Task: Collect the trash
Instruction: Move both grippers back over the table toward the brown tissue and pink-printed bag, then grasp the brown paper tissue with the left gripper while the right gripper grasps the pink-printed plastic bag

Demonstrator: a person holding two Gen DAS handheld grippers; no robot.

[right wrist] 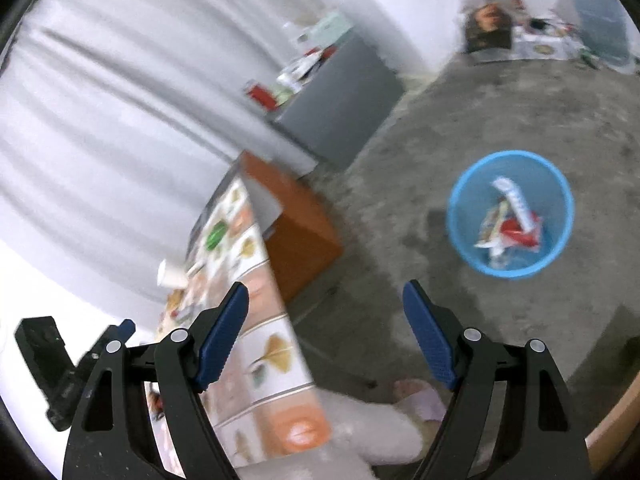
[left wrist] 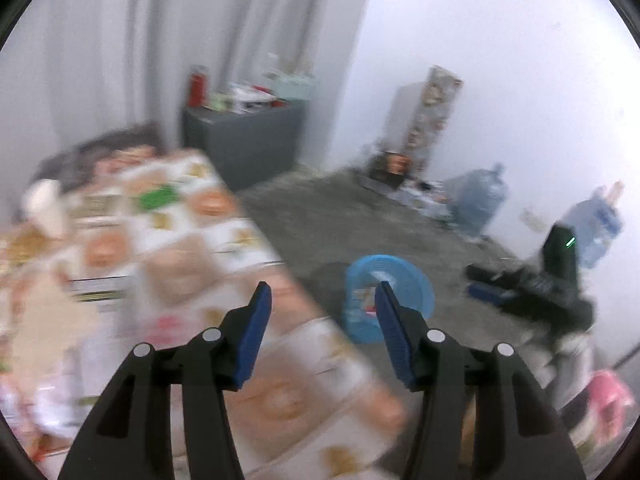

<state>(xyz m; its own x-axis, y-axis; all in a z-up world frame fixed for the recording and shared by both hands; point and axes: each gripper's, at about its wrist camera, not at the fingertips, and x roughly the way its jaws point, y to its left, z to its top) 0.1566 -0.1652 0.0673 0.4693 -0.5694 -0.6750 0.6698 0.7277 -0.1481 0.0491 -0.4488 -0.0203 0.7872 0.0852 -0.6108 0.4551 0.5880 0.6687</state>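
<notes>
The blue bin (right wrist: pixel 511 214) stands on the grey concrete floor (right wrist: pixel 392 208), well apart from the worktop (right wrist: pixel 256 320), and serves as the landmark here. Inside the bin lies a heap of trash (right wrist: pixel 510 222): a white wrapper with blue print, something red, and other crumpled packaging, too blurred to name more closely.

The right gripper (right wrist: pixel 326 330) hangs above the floor to the left of the bin, its blue-padded fingers (right wrist: pixel 430 340) spread wide with nothing between them. The left gripper (left wrist: pixel 322 330) is also spread wide and empty; in its own view the bin (left wrist: pixel 416 284) shows just beyond its right finger, on the floor beside the worktop's edge.

The worktop, left of the bin, carries a patterned cloth (left wrist: pixel 172 248) with orange and green motifs. On it, farther from the bin, sit a white paper cup (right wrist: pixel 171 276) lying tilted and a green item (right wrist: pixel 216 235); both are blurred. A brown wooden side (right wrist: pixel 296 224) of the worktop faces the bin.

Beyond the bin, against the curtained wall, stands a grey cabinet (left wrist: pixel 248 140) with a red canister (left wrist: pixel 198 86) and clutter on top. Two large water bottles (left wrist: pixel 478 196) rest by the white wall to the right of the bin.
</notes>
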